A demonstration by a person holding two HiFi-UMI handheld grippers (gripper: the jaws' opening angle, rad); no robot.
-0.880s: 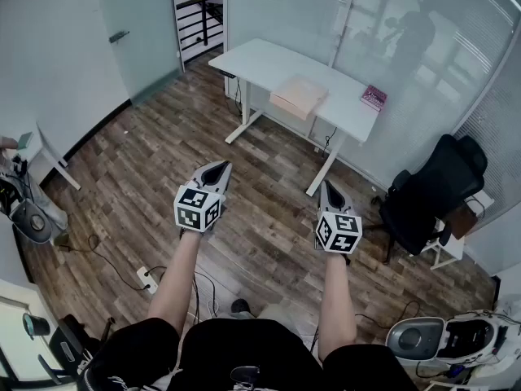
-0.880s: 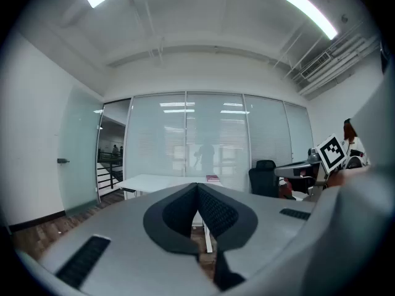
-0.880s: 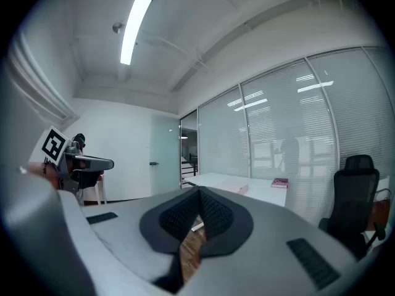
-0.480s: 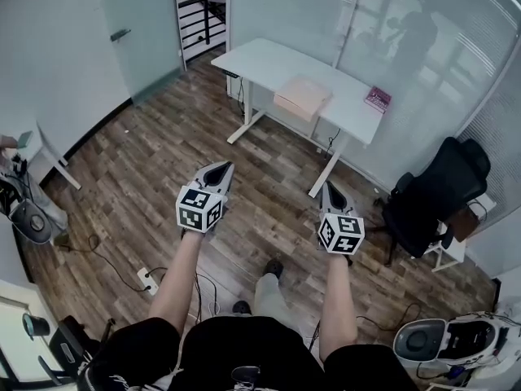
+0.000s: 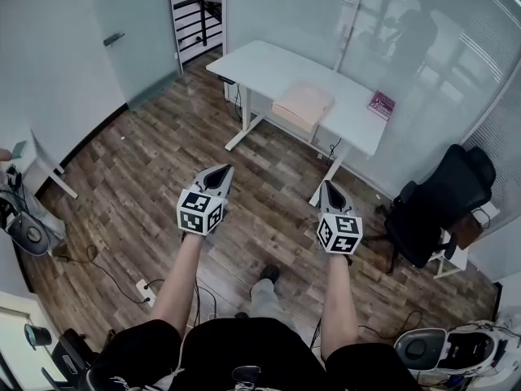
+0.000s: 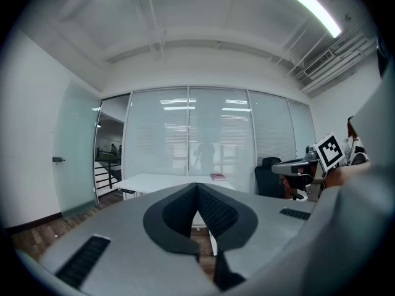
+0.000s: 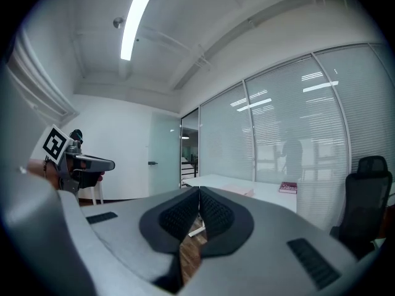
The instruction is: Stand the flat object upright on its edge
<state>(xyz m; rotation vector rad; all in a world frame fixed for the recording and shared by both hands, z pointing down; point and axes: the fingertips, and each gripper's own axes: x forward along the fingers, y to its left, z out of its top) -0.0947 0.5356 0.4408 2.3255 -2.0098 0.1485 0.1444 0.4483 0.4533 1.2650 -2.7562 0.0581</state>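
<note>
Left claw [image 5: 218,174] closed empty, right claw [image 5: 329,192] likewise, white desk [image 5: 269,63] well ahead

Floor [image 5: 138,169]: dark wood-look planks, bare over most of the room.
White counter [image 5: 260,63] on white legs, far side, set close to a glazed partition with lowered blinds [image 5: 423,80].
Black office chair [image 5: 440,198] right of the counter, near a small white side table [image 5: 452,255].
Frosted glass door [image 5: 142,31] at left, bar handle [image 5: 114,37] visible.
Black stair railing [image 5: 195,23] shows through the opening beside the door.
White power strip [image 5: 144,287] with trailing cable lies on the floor, lower left.
Ceiling strip light [image 7: 134,22] is lit.
</note>
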